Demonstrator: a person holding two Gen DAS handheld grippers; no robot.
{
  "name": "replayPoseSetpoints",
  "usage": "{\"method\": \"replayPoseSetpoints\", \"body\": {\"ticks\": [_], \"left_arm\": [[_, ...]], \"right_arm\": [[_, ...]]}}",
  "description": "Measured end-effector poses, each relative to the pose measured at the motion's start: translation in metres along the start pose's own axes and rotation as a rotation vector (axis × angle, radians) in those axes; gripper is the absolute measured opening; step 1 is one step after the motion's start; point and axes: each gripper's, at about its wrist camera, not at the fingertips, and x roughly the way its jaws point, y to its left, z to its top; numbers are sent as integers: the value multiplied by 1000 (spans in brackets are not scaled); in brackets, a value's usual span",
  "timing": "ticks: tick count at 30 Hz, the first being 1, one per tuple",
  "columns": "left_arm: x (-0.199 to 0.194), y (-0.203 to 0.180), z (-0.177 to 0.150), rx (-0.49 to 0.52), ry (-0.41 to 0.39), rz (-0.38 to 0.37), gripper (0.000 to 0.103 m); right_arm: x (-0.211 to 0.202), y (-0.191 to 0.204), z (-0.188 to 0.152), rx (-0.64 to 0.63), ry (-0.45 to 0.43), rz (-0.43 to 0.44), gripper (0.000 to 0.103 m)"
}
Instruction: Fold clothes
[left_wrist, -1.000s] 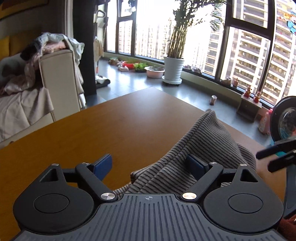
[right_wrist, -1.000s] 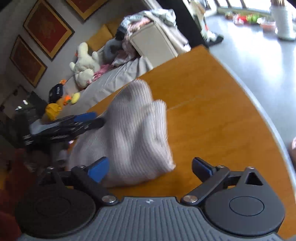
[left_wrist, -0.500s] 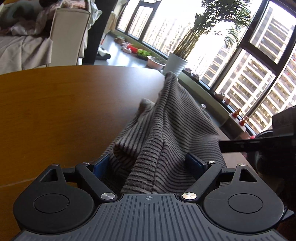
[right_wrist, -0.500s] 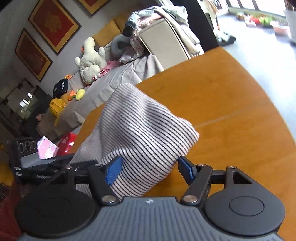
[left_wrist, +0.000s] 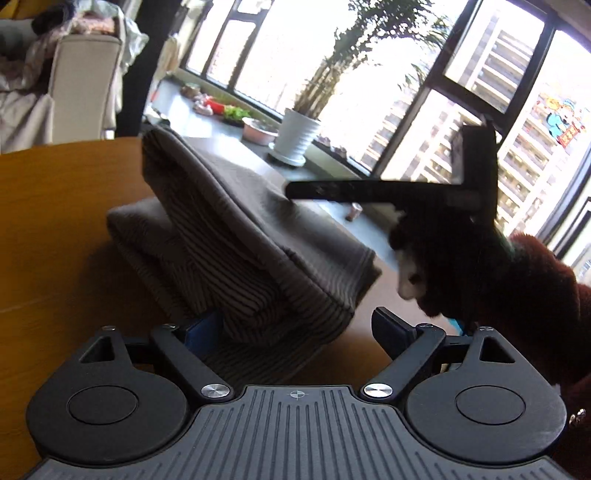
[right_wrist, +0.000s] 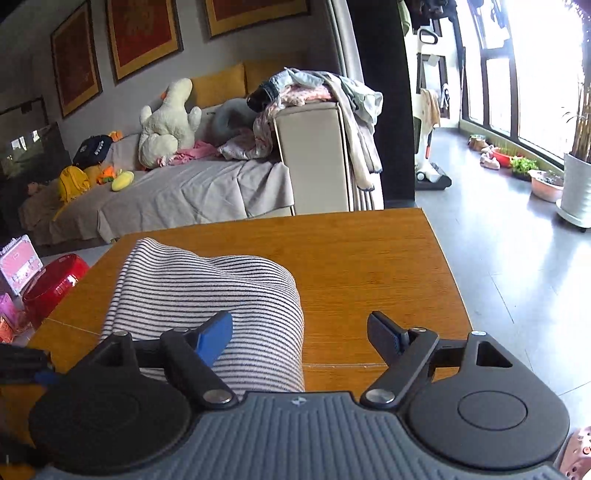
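Observation:
A grey striped knit garment (left_wrist: 236, 243) lies bunched and folded on the wooden table (left_wrist: 55, 221). My left gripper (left_wrist: 299, 328) is open, its jaws straddling the near end of the garment. In the right wrist view the same garment (right_wrist: 207, 291) is white with dark stripes, and my right gripper (right_wrist: 301, 332) is open over its near right part, left finger above the cloth, right finger over bare table (right_wrist: 369, 266). The right gripper also shows in the left wrist view (left_wrist: 369, 190) as a dark bar above the garment.
A sofa (right_wrist: 184, 192) with plush toys and piled clothes stands beyond the table's far edge. A potted plant (left_wrist: 299, 136) and bowls sit by the windows. A red container (right_wrist: 51, 284) is on the floor left of the table. The table's right edge (right_wrist: 450, 280) drops to grey floor.
Both grippers have swung around the garment. The right jaws, narrowed around the cloth half a second ago, have opened. The garment now lies lower and more folded over itself.

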Motion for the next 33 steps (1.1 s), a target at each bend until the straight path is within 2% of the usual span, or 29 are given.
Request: {"method": "replayPoseSetpoints", "body": {"ticks": [4,5,6,8,13,14,15,16,18,21,23,25,28,30,33], "left_arm": [[-11,26,10,-94,-60,152,89],[-9,32,10,-120,-56,176,82],[-5,38,8,-145,-44,191,70],[5,45,2,-190,-11,192,59],[3,46,-6,-213,-2,142,56],[0,46,-7,-216,-6,130,55],[-2,48,-8,-228,-11,117,49],[-5,53,-10,-245,-18,102,48],[-7,60,-13,-278,-27,64,48],[-1,61,-17,-284,-20,-1,48],[9,54,-19,-258,0,-42,48],[22,46,-20,-234,24,-69,48],[32,41,-21,-197,33,-67,48],[35,38,-21,-177,33,-63,49],[20,41,-19,-155,18,2,47]], "right_arm": [[-31,27,-17,-65,-61,68,90],[-30,34,-19,-85,-61,68,90],[-28,40,-21,-105,-61,68,90],[-25,53,-25,-145,-60,69,90],[-17,86,-36,-246,-58,69,89],[-15,92,-38,-266,-58,69,87],[-14,99,-40,-286,-58,69,72],[-12,105,-42,-306,-57,70,58],[-9,118,-46,-346,-57,70,41],[-14,104,-26,-272,-47,92,25],[-16,98,-13,-213,-38,126,23],[-19,98,-2,-143,-19,212,22],[-8,106,2,-91,43,322,22],[8,109,-4,-65,94,344,23],[30,105,-15,-13,131,336,24]]}}
